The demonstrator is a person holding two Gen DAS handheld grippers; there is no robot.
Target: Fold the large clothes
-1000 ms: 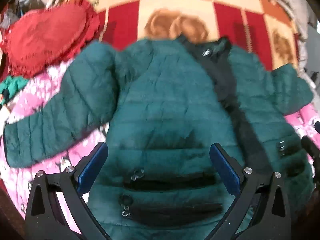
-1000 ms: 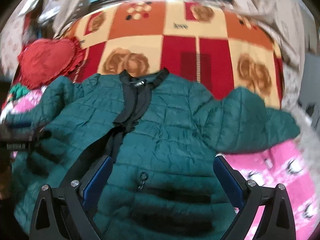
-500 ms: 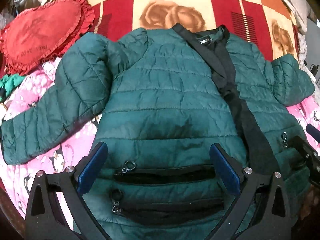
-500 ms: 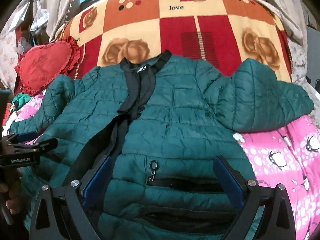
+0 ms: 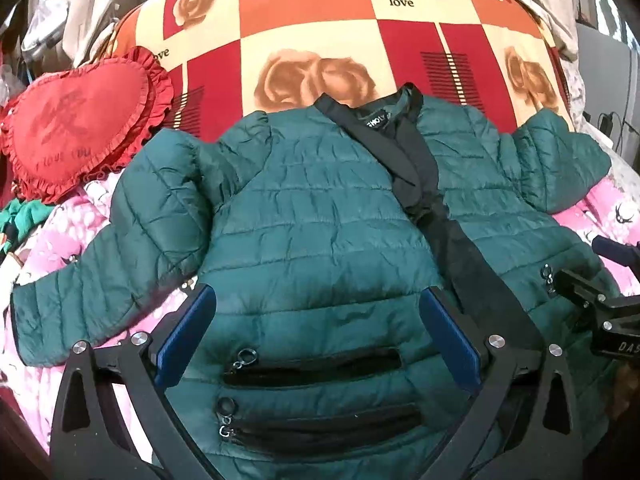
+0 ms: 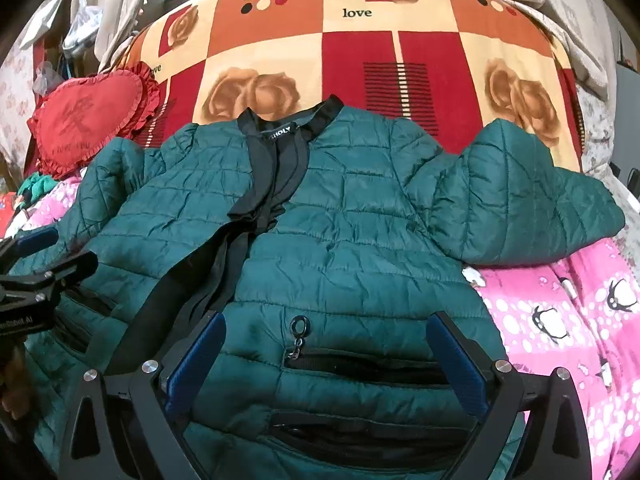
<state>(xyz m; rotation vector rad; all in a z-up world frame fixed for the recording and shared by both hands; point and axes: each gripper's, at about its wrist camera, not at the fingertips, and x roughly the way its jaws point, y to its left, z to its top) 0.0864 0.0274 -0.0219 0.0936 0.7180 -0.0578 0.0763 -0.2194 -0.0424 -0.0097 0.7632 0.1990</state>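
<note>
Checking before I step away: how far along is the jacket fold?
Done: the green jacket lies spread flat, front up. In hand: nothing; left gripper and right gripper are open above its hem. Left: both sleeves lie outspread, no fold made.

Pretty clearly someone's bedroom at home: a bed with a rose-print "love" blanket [image 5: 328,40], a pink penguin blanket [image 6: 568,320], a red heart cushion [image 5: 80,128], and probably laundry piled along the far edge.
</note>
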